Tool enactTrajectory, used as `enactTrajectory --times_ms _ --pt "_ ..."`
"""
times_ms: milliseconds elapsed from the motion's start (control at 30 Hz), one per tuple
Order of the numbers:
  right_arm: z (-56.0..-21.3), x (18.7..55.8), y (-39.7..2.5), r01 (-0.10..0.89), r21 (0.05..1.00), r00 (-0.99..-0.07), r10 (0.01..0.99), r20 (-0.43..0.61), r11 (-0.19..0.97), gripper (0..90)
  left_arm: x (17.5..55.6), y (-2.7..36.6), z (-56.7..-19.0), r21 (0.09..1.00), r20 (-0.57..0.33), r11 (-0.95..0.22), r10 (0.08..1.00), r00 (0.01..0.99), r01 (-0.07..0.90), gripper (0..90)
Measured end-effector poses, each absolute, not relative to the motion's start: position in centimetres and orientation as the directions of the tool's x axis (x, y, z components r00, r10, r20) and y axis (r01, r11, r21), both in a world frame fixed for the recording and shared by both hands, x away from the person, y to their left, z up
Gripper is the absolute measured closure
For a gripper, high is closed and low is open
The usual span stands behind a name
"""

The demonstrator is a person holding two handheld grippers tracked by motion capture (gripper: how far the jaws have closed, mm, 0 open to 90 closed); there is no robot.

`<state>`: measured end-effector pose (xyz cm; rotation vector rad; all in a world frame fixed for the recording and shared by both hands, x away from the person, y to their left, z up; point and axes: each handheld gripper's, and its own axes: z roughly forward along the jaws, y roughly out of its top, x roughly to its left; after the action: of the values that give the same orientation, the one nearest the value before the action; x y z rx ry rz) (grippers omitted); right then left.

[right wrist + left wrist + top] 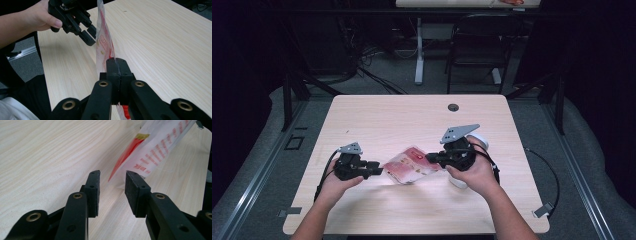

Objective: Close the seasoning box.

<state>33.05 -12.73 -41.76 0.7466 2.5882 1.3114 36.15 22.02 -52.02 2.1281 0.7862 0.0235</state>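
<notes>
Red-and-white packet (411, 166) at centre of the frame, held up off the wooden table (377, 115). Right gripper (431, 158) jaws pinched tight on its right edge. Left gripper (380, 169) at its left edge, jaws apart around the corner; contact seemingly none, hard to confirm.

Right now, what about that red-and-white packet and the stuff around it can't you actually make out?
- Packet print: too small and blurred in the left gripper view; its top is cut off by the frame edge.
- White object: high view, mostly hidden behind the right gripper and hand.
- Packet contents: unclear in every view.
</notes>
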Motion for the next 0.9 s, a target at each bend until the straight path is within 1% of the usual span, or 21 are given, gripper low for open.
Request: enactTrajectory --times_ms 300,667,800,900 --pt "-41.3 33.3 -11.7 0.346 0.787 -0.877 0.474 0.078 0.511 90.0 35.8 22.2 -51.5 0.733 -0.223 -0.453 0.544 0.809 0.507 65.3" --pt "-40.8 33.8 -10.2 0.323 0.785 -0.891 0.449 0.064 0.529 89.9 35.5 22.3 -51.0 0.745 -0.214 -0.447 0.542 0.813 0.494 65.2" --pt "-40.7 33.9 -9.7 0.316 0.786 -0.895 0.441 0.061 0.531 89.9 35.4 22.2 -51.0 0.747 -0.206 -0.453 0.538 0.817 0.487 67.5" --pt "-40.7 33.9 -9.4 0.311 0.788 -0.897 0.438 0.058 0.532 89.9 35.3 22.1 -51.0 0.745 -0.199 -0.458 0.542 0.817 0.485 70.9"
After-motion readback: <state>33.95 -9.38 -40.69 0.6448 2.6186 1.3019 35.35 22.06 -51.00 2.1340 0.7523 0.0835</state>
